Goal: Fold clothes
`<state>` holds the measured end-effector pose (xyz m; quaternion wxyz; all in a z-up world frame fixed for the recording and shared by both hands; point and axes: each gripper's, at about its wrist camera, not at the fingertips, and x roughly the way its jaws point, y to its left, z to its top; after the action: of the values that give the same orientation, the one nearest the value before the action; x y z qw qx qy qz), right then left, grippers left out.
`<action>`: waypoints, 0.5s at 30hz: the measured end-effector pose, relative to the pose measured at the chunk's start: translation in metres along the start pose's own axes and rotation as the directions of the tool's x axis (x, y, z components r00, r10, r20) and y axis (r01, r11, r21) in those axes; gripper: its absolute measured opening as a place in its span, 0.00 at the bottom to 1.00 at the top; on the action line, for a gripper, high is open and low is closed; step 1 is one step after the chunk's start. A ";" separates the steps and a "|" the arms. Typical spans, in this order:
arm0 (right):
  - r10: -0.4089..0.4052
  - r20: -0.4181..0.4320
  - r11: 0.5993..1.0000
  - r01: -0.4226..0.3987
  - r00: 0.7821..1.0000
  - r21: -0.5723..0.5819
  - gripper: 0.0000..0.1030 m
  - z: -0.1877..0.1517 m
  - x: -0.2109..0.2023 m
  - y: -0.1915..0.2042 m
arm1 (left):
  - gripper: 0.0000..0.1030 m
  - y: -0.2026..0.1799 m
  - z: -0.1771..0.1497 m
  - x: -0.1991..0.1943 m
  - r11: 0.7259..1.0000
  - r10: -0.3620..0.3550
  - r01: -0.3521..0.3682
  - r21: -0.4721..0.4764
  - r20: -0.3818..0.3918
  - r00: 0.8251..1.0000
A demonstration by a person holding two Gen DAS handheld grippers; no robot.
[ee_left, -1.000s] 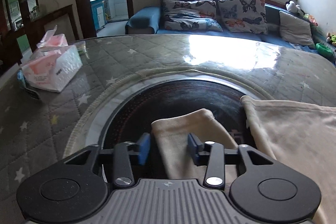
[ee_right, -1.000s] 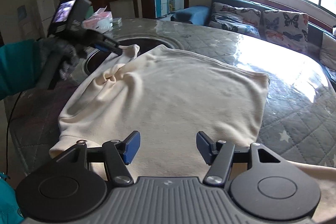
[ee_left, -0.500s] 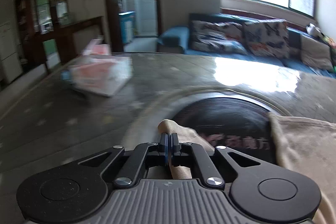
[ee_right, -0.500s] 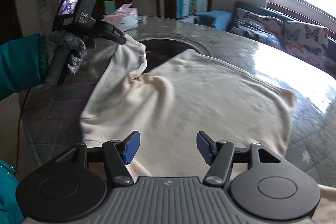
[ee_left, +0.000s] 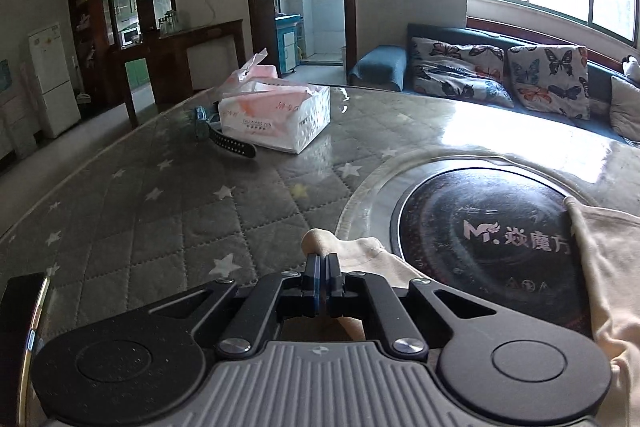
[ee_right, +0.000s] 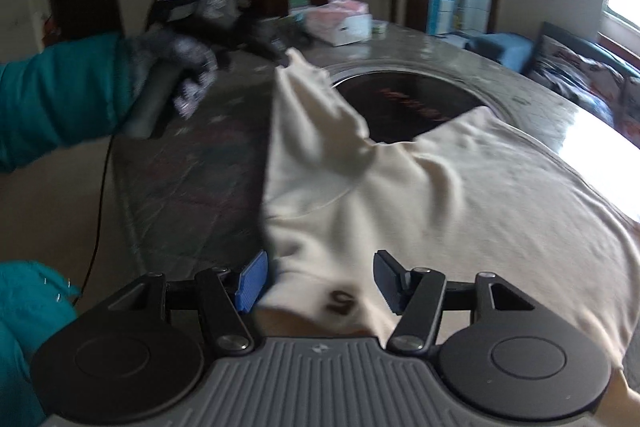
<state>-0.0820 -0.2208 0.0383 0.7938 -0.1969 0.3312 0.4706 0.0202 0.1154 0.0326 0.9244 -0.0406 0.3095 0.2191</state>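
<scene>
While the left gripper (ee_left: 322, 281) has its blue pads pressed together on a sleeve end of the cream shirt (ee_left: 608, 267), a small nub of fabric pokes out just beyond the tips. From the right wrist view that sleeve is lifted off the table, stretched up toward the left gripper (ee_right: 280, 57), which a gloved hand (ee_right: 180, 67) w/ a teal sleeve (ee_right: 60, 95) holds; view is blurred there. Right gripper (ee_right: 320, 285) is spread w/ jaws closing, the shirt's near edge w/ a dark mark lying between the pads; can't tell if the left pad touches cloth. Rest of the shirt lies flat on the grey quilted table (ee_left: 160, 219), partly over the round black cooktop (ee_left: 480, 231) set in it. Farther back: tissue box (ee_left: 276, 119) w/ a black strap (ee_left: 232, 147) beside it, then a sofa (ee_left: 500, 75) w/ butterfly cushions under the window.
</scene>
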 end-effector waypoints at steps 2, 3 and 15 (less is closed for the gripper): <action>0.004 -0.015 1.000 -0.005 1.000 -0.025 0.46 -0.001 0.004 0.007 | 0.02 0.001 0.000 0.001 1.000 0.005 -0.005 -0.001 0.000 1.000; 0.003 -0.021 1.000 -0.004 1.000 -0.031 0.38 -0.001 0.006 0.009 | 0.02 0.001 0.000 0.001 1.000 0.007 -0.007 -0.003 0.000 1.000; 0.091 -0.041 0.994 -0.093 0.995 -0.064 0.13 -0.005 -0.001 0.015 | 0.02 0.020 -0.007 -0.011 0.998 0.058 -0.058 -0.007 -0.015 0.998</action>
<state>-0.0973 -0.2167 0.0356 0.7578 -0.2165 0.3394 0.5135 -0.0004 0.1277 0.0351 0.9152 -0.0366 0.3166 0.2467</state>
